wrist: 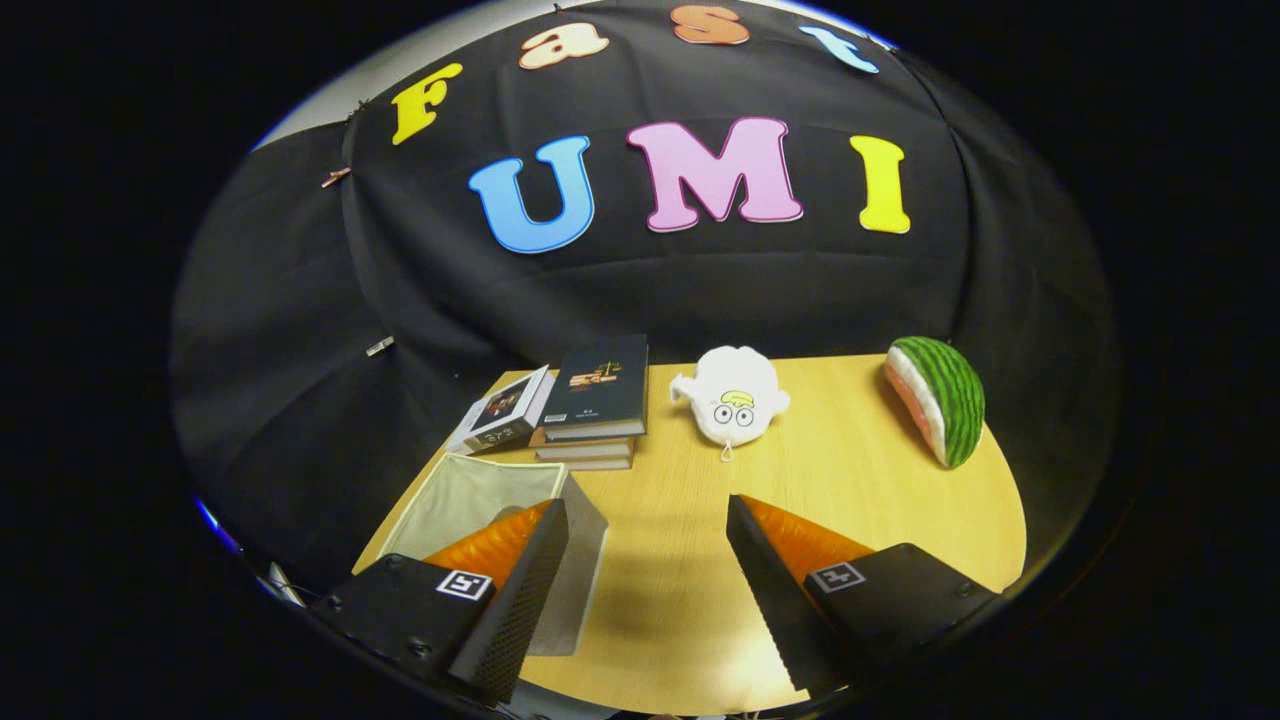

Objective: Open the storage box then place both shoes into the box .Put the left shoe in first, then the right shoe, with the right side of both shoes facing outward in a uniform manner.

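Two fingers of my gripper (648, 510) stand wide apart above the bench (690, 500), with nothing between them but bare wood-grain surface. The storage box (470, 495), a soft-sided fabric bin in pale grey, sits at the bench's near left corner; my left finger (520, 590) overlaps its right wall in the view, though I cannot tell whether it touches the fabric. The box's top is open and its pale lining shows (I cannot see down to its floor from here).

Just beyond the box, toward the back of the bench, lies a stack of books (598, 410) with a dark-covered one on top, and a smaller book (503, 410) leans tilted against the stack's left side. To the right of the books, well ahead of my fingers, rests a white plush toy (735, 395) with round cartoon eyes. Farther right, near the bench's rounded edge, a toy watermelon slice (940, 398) stands on its side, green striped rind facing right and pink flesh facing left. Black cloth hangs behind everything as the booth's wall (300, 330).
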`<state>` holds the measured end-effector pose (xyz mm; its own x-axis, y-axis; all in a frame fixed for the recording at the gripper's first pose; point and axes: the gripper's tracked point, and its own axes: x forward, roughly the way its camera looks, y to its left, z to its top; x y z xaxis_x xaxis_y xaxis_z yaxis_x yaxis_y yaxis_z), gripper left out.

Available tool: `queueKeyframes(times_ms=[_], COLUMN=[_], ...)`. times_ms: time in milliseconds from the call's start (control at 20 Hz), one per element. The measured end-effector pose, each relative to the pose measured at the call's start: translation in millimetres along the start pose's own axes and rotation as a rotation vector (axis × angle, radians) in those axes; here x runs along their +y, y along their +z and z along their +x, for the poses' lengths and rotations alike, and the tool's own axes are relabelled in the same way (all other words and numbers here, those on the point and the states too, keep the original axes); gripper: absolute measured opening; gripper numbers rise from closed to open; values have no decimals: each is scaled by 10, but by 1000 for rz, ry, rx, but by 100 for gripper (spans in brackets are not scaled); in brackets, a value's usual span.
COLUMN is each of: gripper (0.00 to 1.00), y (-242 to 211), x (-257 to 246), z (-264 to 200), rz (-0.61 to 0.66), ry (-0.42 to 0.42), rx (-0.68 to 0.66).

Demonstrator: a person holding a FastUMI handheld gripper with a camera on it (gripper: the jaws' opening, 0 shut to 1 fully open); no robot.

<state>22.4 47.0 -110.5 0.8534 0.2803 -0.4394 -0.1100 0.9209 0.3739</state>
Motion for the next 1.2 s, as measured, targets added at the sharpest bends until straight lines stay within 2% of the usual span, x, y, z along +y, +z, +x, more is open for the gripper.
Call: queueKeyframes(times_ms=[350, 750, 1200], gripper=[98, 98, 98], y=[329, 753, 815], x=[-583, -943, -1098], z=[-307, -593, -826], rz=[-75, -176, -199], ry=[-25, -23, -15], rx=[-153, -299, -327])
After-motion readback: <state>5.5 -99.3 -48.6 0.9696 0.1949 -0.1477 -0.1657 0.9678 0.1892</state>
